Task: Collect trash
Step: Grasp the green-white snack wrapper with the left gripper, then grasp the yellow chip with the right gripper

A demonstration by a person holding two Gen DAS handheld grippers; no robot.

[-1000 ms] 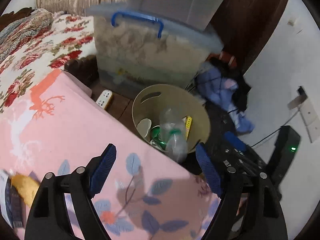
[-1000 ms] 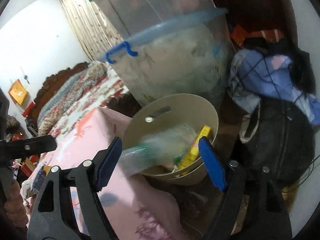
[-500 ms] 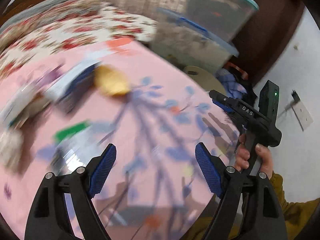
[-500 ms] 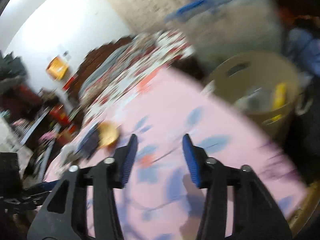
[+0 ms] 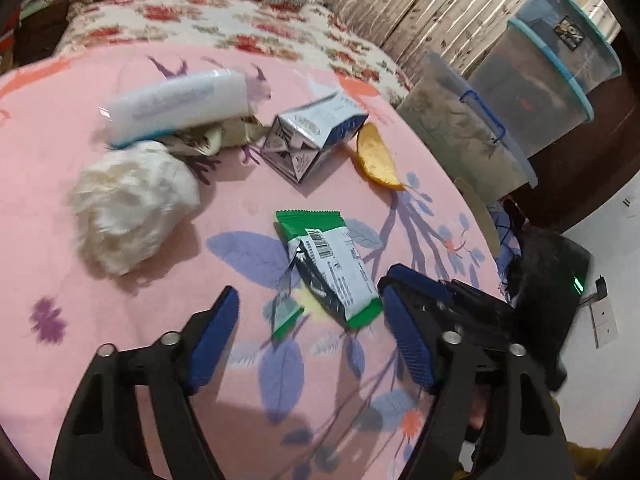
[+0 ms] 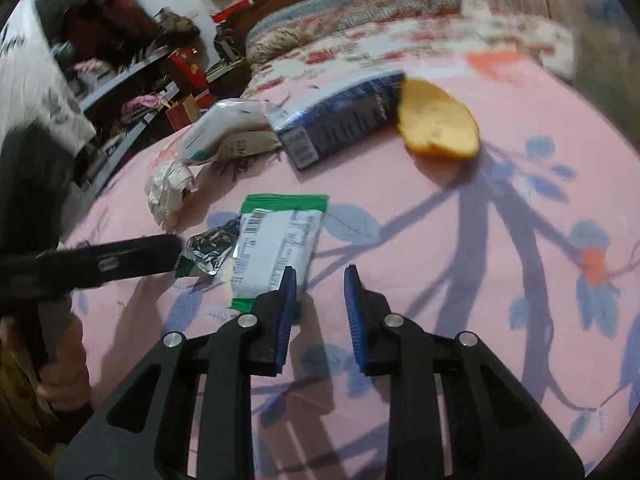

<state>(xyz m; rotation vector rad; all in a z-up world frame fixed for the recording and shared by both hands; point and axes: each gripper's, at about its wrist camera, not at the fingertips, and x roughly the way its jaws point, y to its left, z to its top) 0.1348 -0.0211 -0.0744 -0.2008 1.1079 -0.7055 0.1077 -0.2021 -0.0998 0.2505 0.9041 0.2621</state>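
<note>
Surface: pink blanket (image 5: 120,320) with a leaf print, spread over a bed; trash lies scattered on it.
Wrapper (image 5: 332,264): green and white, torn open, silver lining showing; flat on the blanket, nearest both grippers.
Carton (image 5: 312,136): small blue and white drink carton, on its side, beyond the wrapper.
Peel (image 5: 376,158): orange, curved, just beside the carton's right end.
Tissue wad (image 5: 128,208): white, crumpled, left of the wrapper and apart from it.
Pack (image 5: 176,104): white soft pack at the far left, crumpled paper tucked under its edge.
Left gripper (image 5: 310,340): fingers stand wide apart, having just been closing a little; nothing pressed between them. The wrapper's near end lies just ahead of the gap, toward the right finger.
Right gripper (image 6: 318,312): fingers narrow but still parted, having just been closing; only bare blanket in the gap. Its left finger overlaps the wrapper's near corner in the right wrist view; contact cannot be told.
Bins (image 5: 520,92): clear lidded storage tubs stacked past the bed's right edge.
Hand (image 6: 64,364): grips the left gripper's handle.
</note>
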